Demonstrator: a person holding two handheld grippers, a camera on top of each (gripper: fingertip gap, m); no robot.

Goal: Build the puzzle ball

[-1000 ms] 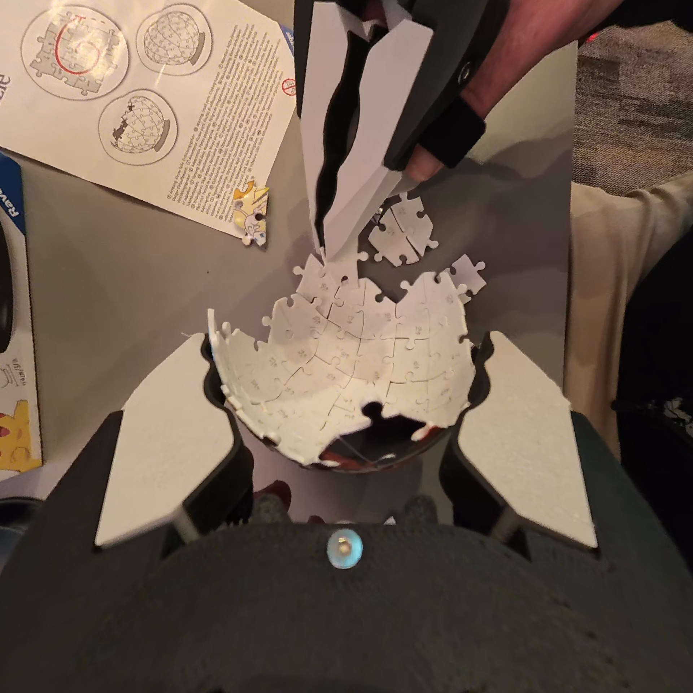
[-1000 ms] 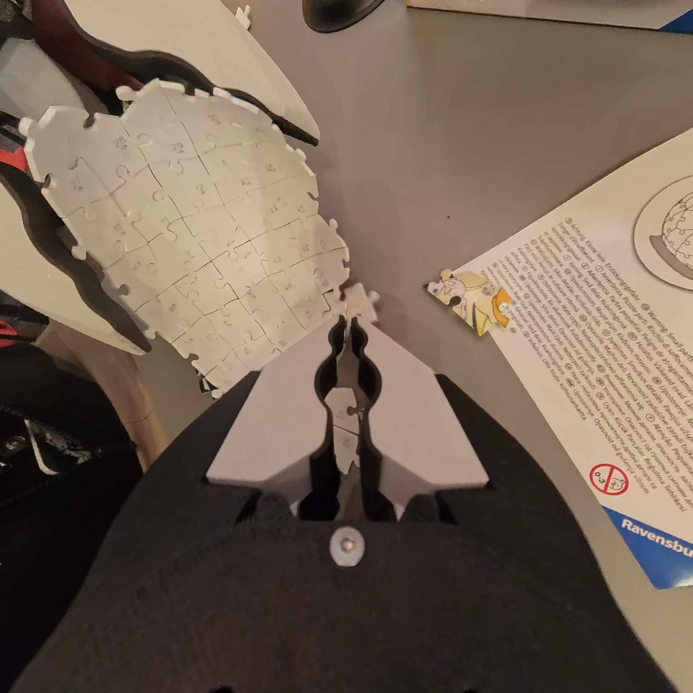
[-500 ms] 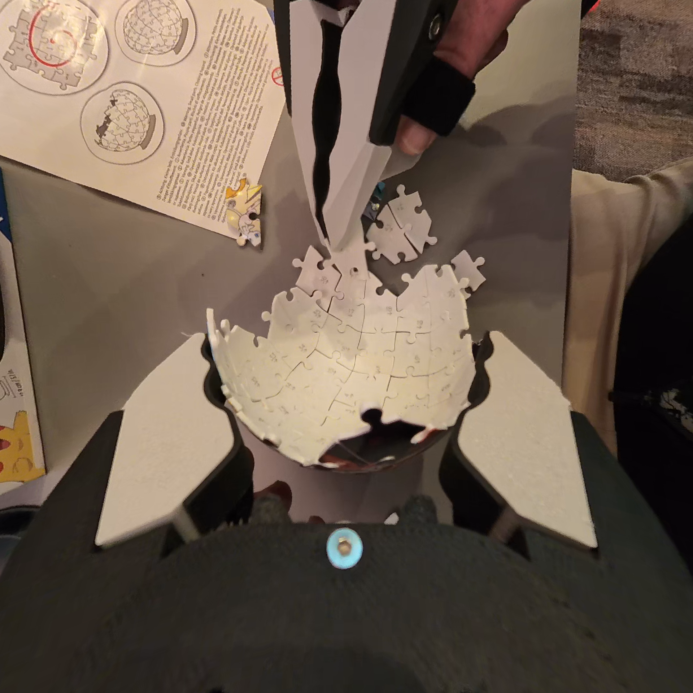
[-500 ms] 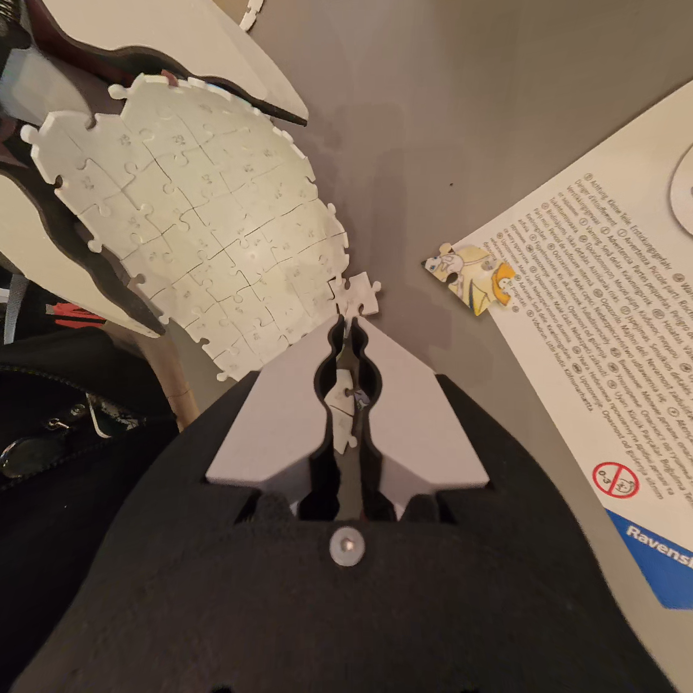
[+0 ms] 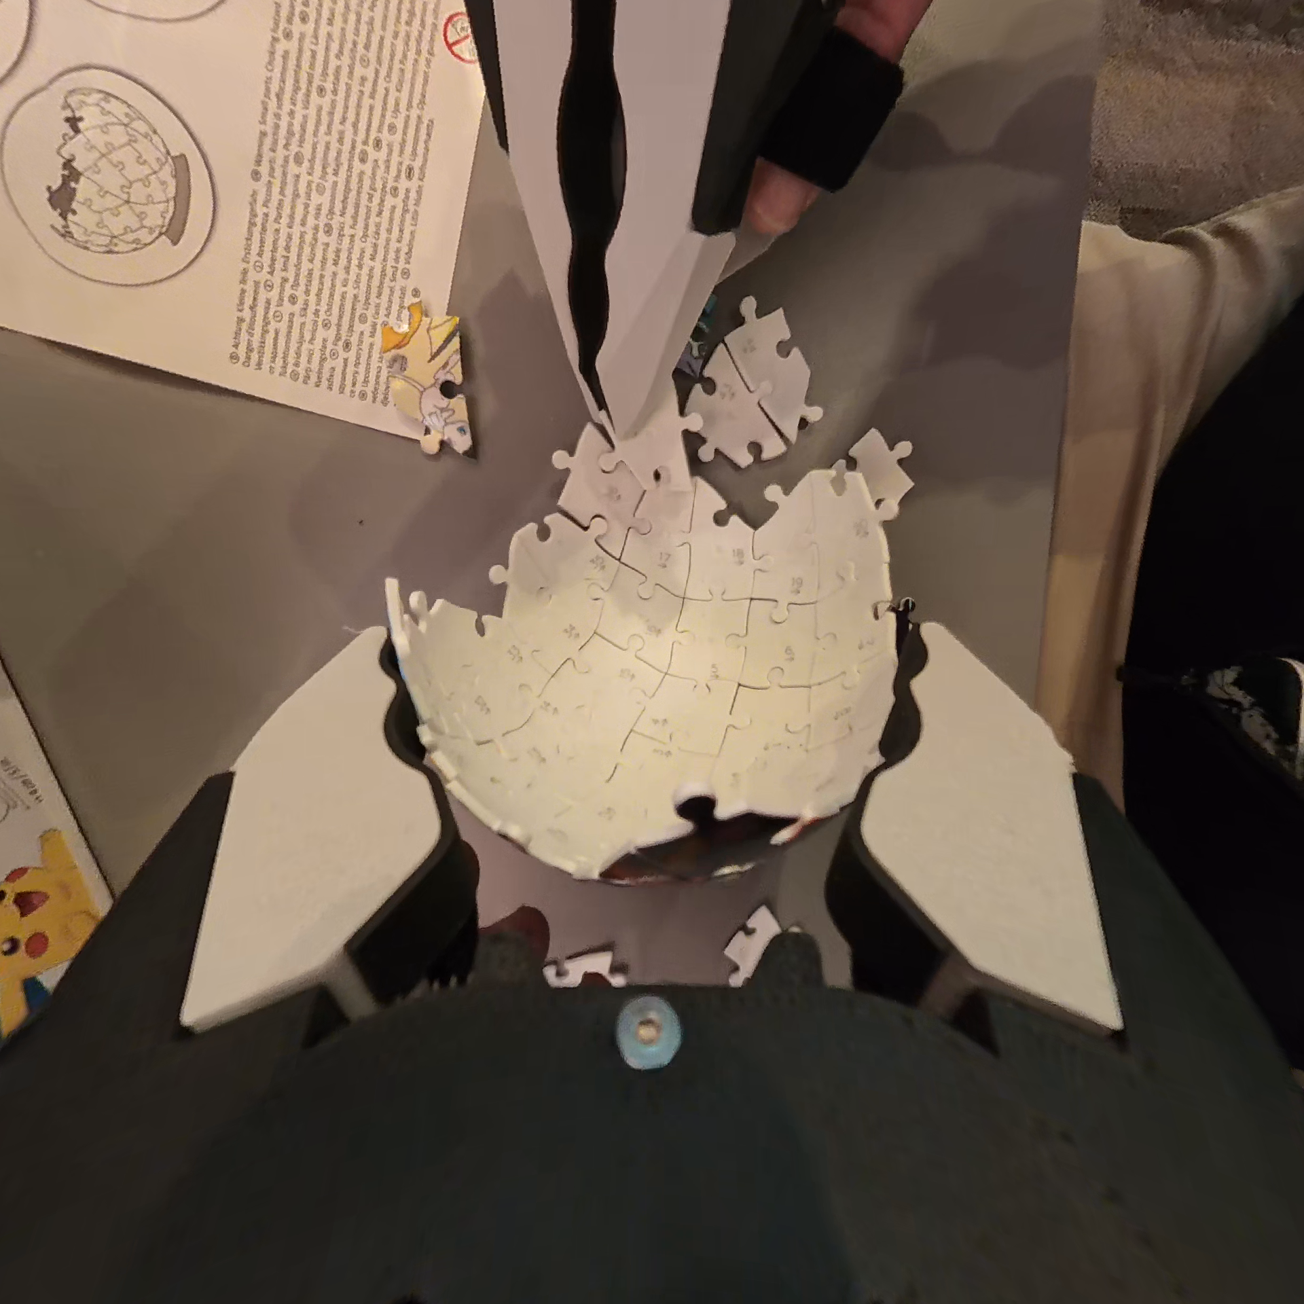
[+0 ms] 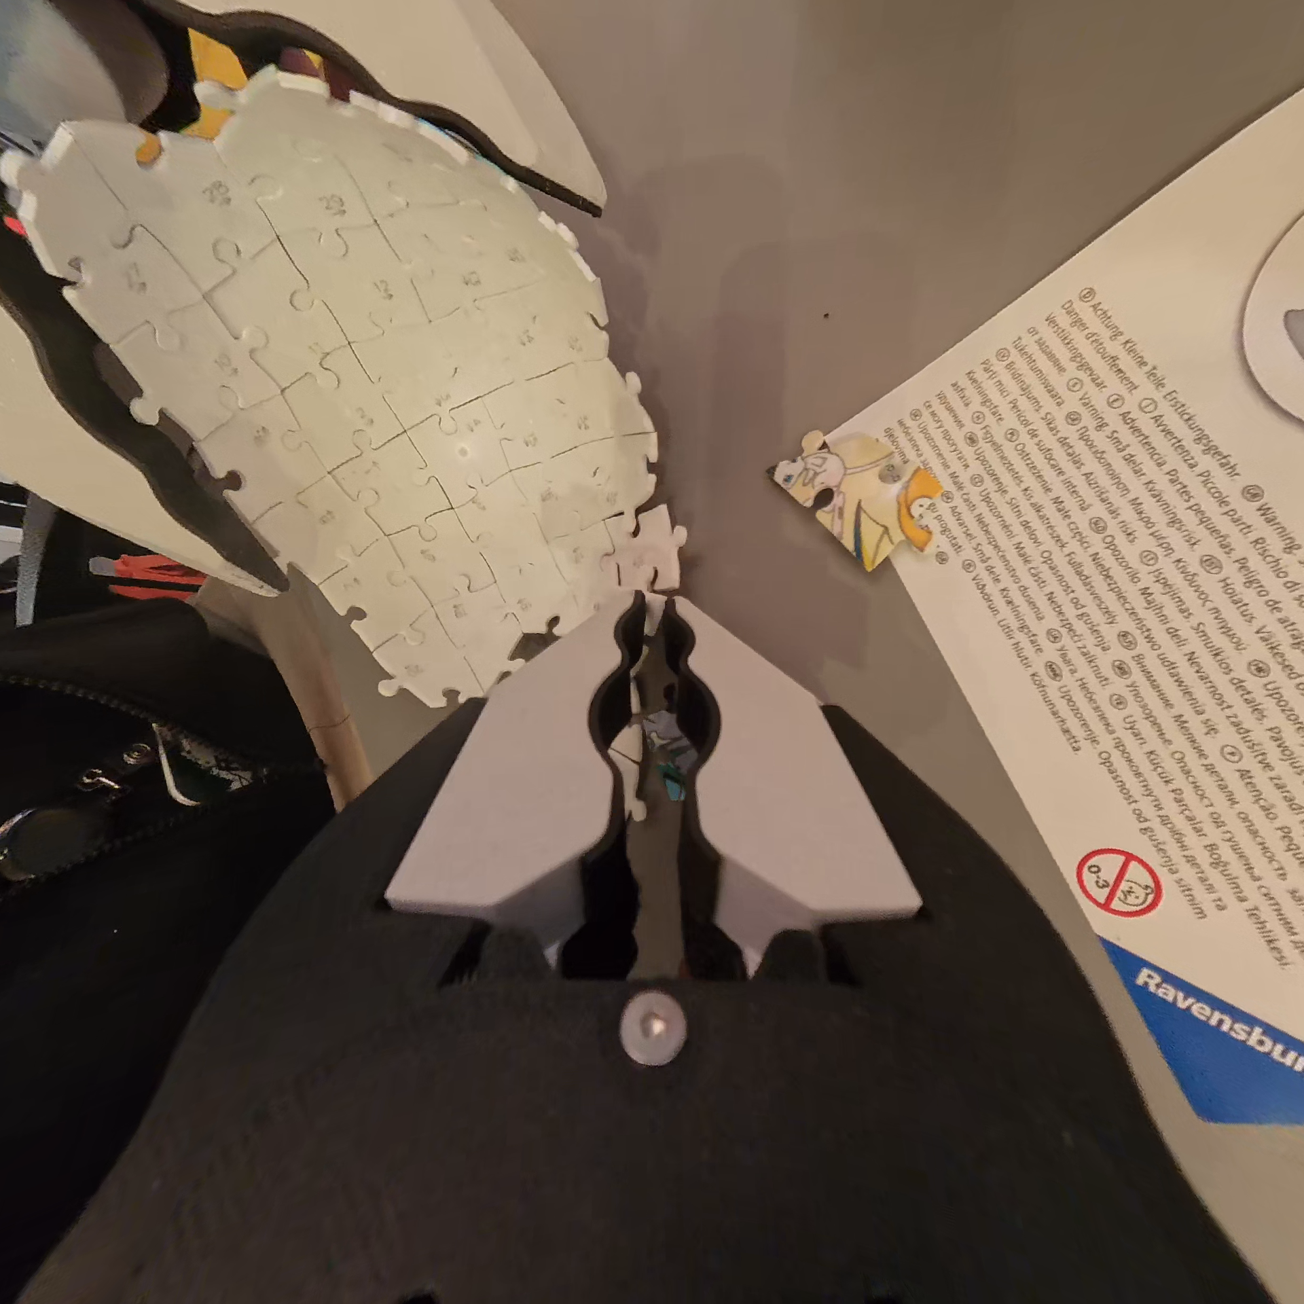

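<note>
Since half a second ago the right gripper [image 5: 612,423] has kept its tips on the far rim of the half ball [image 5: 656,677]; the piece [image 5: 660,459] there now sits closer into its neighbour, one small hole left at the joint. The instruction sheet [image 5: 233,197] has slid further toward the view's upper left.

Surface [image 5: 212,529]: plain grey, dim warm light, hard shadows. Sheet lies toward its far left corner, a yellow printed piece [image 5: 430,377] overlapping the sheet's near edge. A joined pair of white pieces [image 5: 755,395] lies just beyond the half ball, a single piece [image 5: 878,469] beside its rim. Box [image 5: 35,882] with yellow cartoon art at the left edge. Carpet [image 5: 1199,106] beyond the right edge.

Half ball: open bowl of interlocked white pieces, numbered backs facing inward, ragged toothed rim, coloured print showing underneath at the near edge. Held above the surface toward the near side.

Left gripper [image 5: 653,705]: fingers [image 5: 317,811] spread wide, clamped on either side of the bowl. Right gripper [image 6: 657,600] fingers [image 6: 536,769] nearly closed, pinching the piece [image 6: 649,547] at the rim.
</note>
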